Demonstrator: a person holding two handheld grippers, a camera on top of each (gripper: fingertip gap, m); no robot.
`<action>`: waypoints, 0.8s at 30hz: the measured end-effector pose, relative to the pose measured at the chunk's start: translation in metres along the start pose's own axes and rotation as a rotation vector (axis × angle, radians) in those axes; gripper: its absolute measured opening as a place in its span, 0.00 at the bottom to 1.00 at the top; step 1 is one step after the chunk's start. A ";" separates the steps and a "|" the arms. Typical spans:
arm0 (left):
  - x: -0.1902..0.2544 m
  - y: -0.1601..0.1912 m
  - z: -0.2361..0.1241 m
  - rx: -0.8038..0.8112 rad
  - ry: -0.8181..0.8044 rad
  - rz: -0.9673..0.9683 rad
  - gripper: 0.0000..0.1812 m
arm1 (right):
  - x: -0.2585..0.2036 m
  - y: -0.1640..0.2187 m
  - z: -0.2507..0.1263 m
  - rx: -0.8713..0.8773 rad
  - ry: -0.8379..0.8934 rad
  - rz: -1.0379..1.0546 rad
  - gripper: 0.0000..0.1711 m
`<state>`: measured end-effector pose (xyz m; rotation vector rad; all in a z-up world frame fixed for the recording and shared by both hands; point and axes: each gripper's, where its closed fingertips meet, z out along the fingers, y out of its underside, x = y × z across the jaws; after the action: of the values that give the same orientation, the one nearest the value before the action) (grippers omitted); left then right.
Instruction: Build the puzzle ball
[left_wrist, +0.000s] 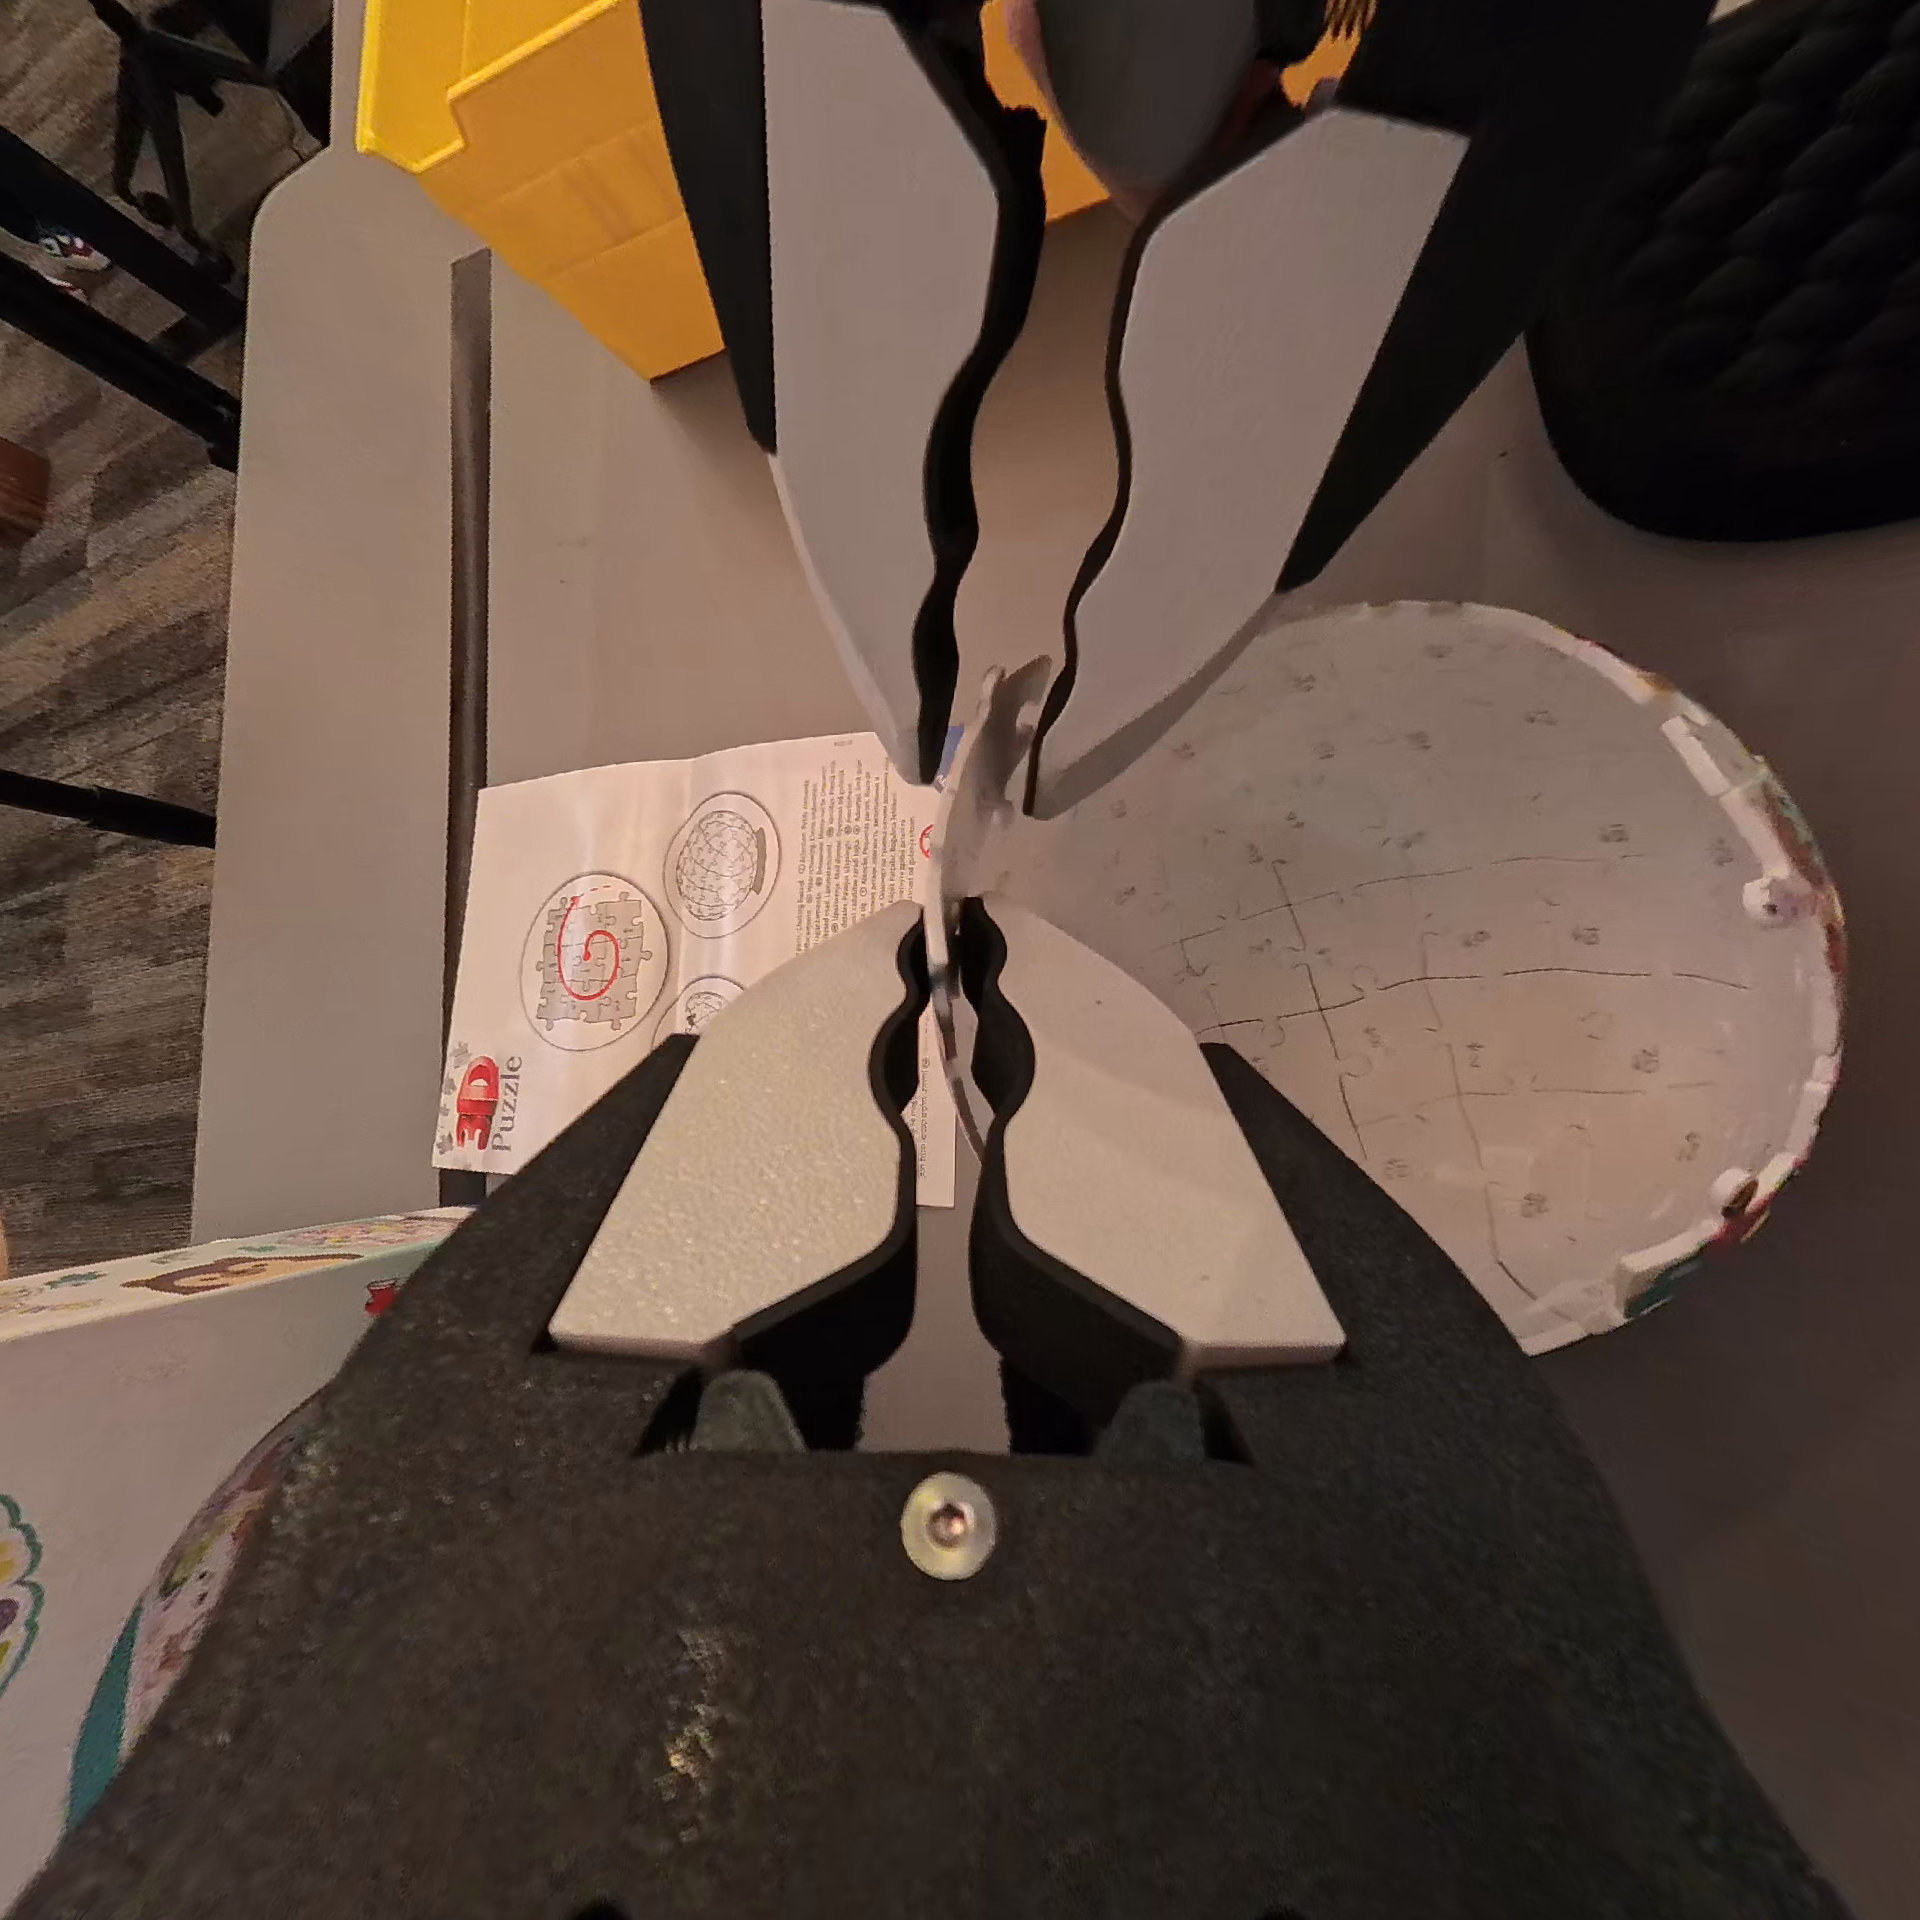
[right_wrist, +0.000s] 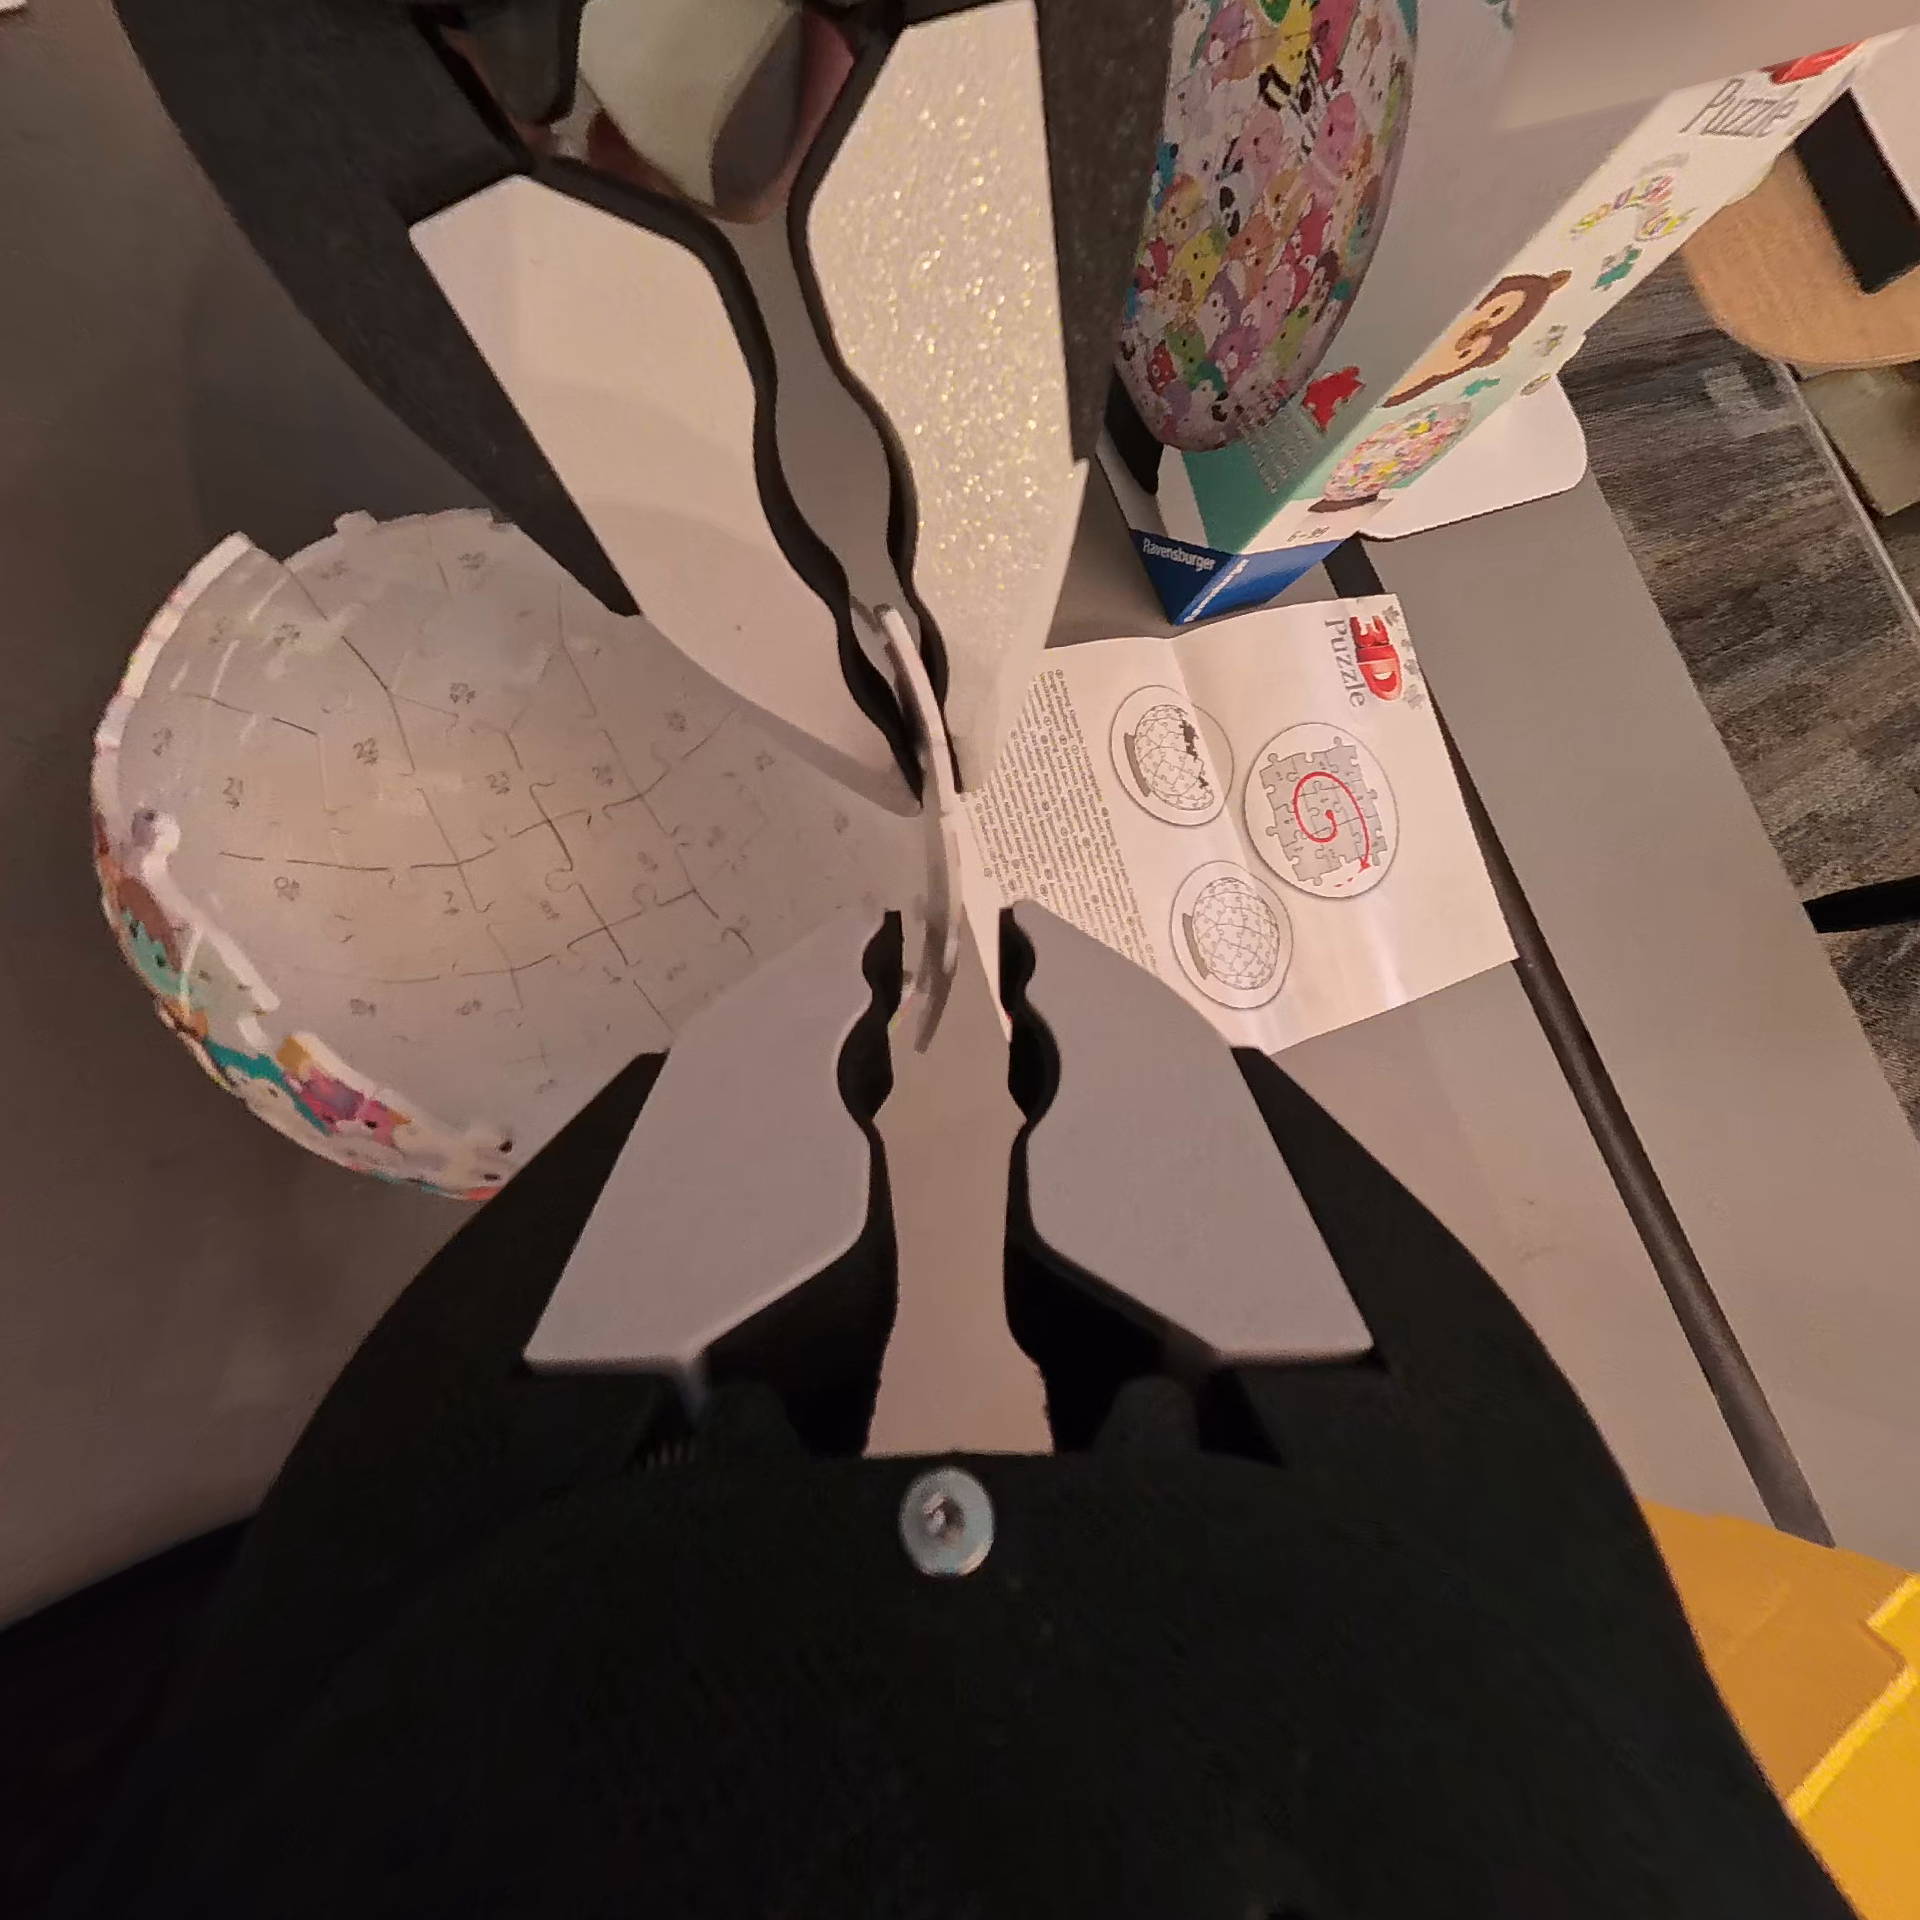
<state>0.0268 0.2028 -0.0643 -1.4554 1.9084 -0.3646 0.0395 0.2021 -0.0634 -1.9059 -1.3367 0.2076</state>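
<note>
a curved white puzzle piece (left_wrist: 971, 831) hangs above the grey desk (left_wrist: 644, 582), clamped tip to tip between the left claw (left_wrist: 948, 925) and the right claw (right_wrist: 940, 935), with the half-built puzzle ball (left_wrist: 1455, 987) lying open-side up just beside them, the instruction leaflet (left_wrist: 665, 935) flat beneath, and a yellow bin (left_wrist: 540, 156) farther off.

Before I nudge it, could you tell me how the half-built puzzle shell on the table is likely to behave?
The half-built puzzle shell would probably rock or roll, since it rests on its curved side. It looks thin and hollow, so likely light. Its visible seams and jagged rim suggest that pieces may pop apart under pressure.
</note>
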 end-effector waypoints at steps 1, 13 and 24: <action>0.000 0.000 0.000 -0.003 0.000 -0.004 0.03 | 0.000 0.001 0.001 -0.005 0.007 -0.007 0.11; -0.004 -0.003 -0.006 0.011 -0.021 -0.030 0.08 | -0.002 -0.002 0.006 -0.023 0.039 -0.042 0.05; -0.002 0.005 -0.002 -0.016 -0.003 -0.011 0.02 | 0.000 -0.003 0.008 -0.027 0.060 -0.040 0.06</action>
<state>0.0224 0.2061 -0.0650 -1.4773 1.9055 -0.3525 0.0326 0.2063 -0.0670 -1.8908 -1.3423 0.1124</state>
